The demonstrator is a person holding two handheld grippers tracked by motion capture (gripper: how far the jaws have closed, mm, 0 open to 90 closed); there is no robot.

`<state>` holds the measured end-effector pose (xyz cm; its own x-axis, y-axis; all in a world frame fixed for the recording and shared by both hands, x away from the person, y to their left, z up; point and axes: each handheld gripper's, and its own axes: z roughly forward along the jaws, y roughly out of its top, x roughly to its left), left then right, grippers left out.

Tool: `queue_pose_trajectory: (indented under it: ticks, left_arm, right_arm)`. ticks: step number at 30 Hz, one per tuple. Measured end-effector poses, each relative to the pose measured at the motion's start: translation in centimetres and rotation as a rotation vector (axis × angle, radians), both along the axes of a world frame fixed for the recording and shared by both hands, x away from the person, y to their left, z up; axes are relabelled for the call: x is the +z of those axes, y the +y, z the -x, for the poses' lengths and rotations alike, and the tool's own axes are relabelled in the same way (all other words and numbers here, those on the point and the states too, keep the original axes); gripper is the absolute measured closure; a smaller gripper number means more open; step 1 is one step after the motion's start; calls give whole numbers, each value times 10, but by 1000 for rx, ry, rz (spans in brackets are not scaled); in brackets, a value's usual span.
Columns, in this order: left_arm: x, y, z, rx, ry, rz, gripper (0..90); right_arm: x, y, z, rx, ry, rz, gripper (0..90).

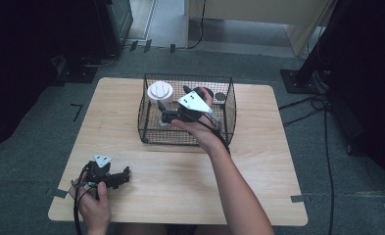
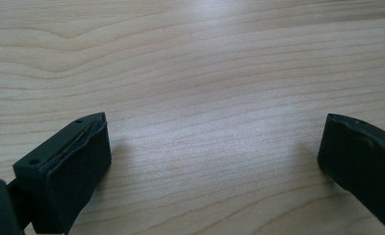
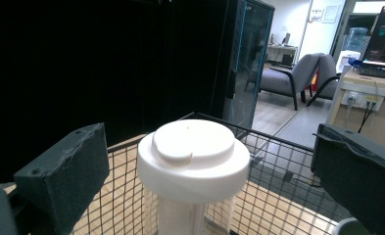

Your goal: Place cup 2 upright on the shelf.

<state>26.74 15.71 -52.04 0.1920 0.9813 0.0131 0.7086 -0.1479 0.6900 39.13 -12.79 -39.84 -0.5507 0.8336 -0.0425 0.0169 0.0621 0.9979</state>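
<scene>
Right tongs [image 3: 209,171] gape around the white-lidded jar [image 3: 192,161] in the basket [image 1: 148,115]; looks light, slick, so I'd grip below its lid; left tongs [image 2: 214,161] idle, released, over the bench [image 2: 204,58]

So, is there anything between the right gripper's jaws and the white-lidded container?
No. In the right gripper view the open right gripper faces the white-lidded container with bare space between.
</scene>
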Motion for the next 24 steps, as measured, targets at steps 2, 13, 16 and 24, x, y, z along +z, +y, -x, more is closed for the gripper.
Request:
queue_pose_trajectory:
  ticks: [2,13,16,24]
  left_arm:
    - [0,0,0,0,0,0,1]
    - [0,0,0,-1,0,1,1]
    - [0,0,0,-1,0,0,1]
    - [0,0,0,0,-1,1,1]
  right_arm:
    - [1,-5,5,0,-2,2,10]
    - [3,-30,33,-11,-17,3,10]
    - [1,-37,39,-16,-15,-6,10]
    - [-3,-57,59,-23,-20,-21,10]
